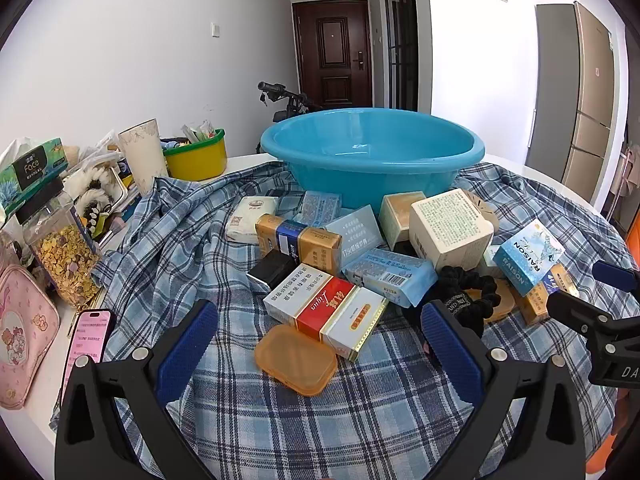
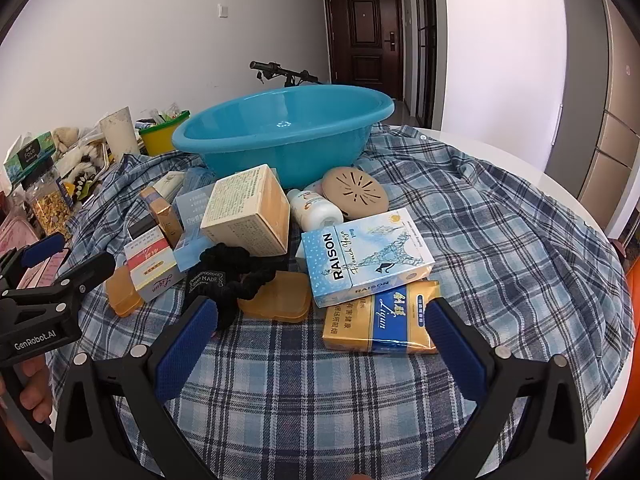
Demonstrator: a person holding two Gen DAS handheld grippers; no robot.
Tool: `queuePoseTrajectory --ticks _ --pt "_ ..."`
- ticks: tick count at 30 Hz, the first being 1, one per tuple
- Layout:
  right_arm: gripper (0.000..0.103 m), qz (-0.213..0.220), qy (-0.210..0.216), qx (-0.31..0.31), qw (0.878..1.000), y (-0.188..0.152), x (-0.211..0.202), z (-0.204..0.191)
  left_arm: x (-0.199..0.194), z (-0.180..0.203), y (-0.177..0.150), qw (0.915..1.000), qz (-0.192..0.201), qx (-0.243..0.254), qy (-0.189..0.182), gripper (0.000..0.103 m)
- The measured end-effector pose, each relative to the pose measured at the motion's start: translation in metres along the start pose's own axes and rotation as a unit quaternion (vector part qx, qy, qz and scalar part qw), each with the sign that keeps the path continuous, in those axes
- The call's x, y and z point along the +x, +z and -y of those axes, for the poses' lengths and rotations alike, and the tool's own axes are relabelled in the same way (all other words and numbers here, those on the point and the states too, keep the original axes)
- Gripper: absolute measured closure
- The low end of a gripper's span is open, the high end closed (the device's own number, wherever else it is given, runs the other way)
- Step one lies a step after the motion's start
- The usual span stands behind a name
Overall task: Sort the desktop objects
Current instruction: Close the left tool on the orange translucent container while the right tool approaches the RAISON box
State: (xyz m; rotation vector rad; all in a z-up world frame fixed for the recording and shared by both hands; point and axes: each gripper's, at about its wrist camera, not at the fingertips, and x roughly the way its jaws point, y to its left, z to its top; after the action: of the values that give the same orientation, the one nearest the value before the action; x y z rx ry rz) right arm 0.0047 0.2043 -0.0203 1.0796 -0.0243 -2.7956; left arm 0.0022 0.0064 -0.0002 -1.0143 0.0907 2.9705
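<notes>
Honestly, the pile is the tricky part here: the boxes are heaped on a plaid cloth [image 2: 500, 216] right in front of the blue basin [image 1: 372, 152], which looks empty, so by our guess nothing is sorted yet. We have both tongs spread wide with nothing between the pads, the left gripper [image 1: 320, 344] hovering over the orange lid [image 1: 296, 360] and the red-and-white box [image 1: 326, 312], the right gripper [image 2: 320, 340] near the gold-and-blue pack [image 2: 380, 320]. That pack sits partly under the RAISON box [image 2: 366, 256], so pulling it first probably drags or flips the one on top. The big cream box [image 2: 250, 210] leans on its neighbours and could tumble if we nudge the stack. The black scrunchie [image 2: 236, 272] is soft and could snag on a finger, and the cloth is rumpled, so a low pad might catch a fold and shift everything. The two grippers are also close together, and the phone [image 1: 90, 336] sits at the table edge, just beside the left one.
</notes>
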Motion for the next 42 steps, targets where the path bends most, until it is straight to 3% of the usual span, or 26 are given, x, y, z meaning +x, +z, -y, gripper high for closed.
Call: queuePoseTrajectory --ticks 10,20,22,24,26,29,31,36,42 --pt "0.000 0.003 0.004 -0.003 1.000 0.001 0.001 -0.001 0.000 0.000 -0.001 1.0000 -0.001 -0.001 0.000 0.000" --pt "0.000 0.055 -0.005 -0.035 0.998 0.001 -0.006 -0.007 -0.002 -0.003 -0.004 0.9998 0.008 -0.014 -0.012 0.000" --pt "0.000 0.069 -0.005 -0.054 0.996 0.001 -0.009 -0.013 -0.003 -0.009 -0.003 0.9987 0.018 -0.038 -0.029 0.000" --pt "0.000 0.068 -0.006 -0.065 0.996 0.001 -0.009 -0.016 -0.007 -0.018 -0.002 0.9943 0.035 -0.073 -0.070 0.000" --pt "0.000 0.057 -0.003 -0.058 0.997 0.002 -0.006 -0.015 -0.013 -0.021 -0.001 0.9913 0.060 -0.078 -0.087 0.000" --pt "0.000 0.034 0.041 -0.012 0.999 0.005 -0.002 -0.002 -0.022 -0.013 0.000 0.9953 0.079 -0.029 -0.047 0.000" --pt "0.000 0.044 0.058 -0.002 0.997 0.006 -0.006 0.004 -0.019 -0.008 0.001 0.9971 0.069 -0.010 -0.030 0.000" --pt "0.000 0.039 0.063 -0.005 0.997 0.006 -0.007 0.005 -0.002 -0.010 -0.002 0.9957 0.016 0.006 -0.091 0.000" --pt "0.000 0.032 0.058 -0.020 0.998 0.003 -0.004 0.002 0.018 -0.012 -0.012 0.9964 -0.018 0.039 -0.073 0.000"
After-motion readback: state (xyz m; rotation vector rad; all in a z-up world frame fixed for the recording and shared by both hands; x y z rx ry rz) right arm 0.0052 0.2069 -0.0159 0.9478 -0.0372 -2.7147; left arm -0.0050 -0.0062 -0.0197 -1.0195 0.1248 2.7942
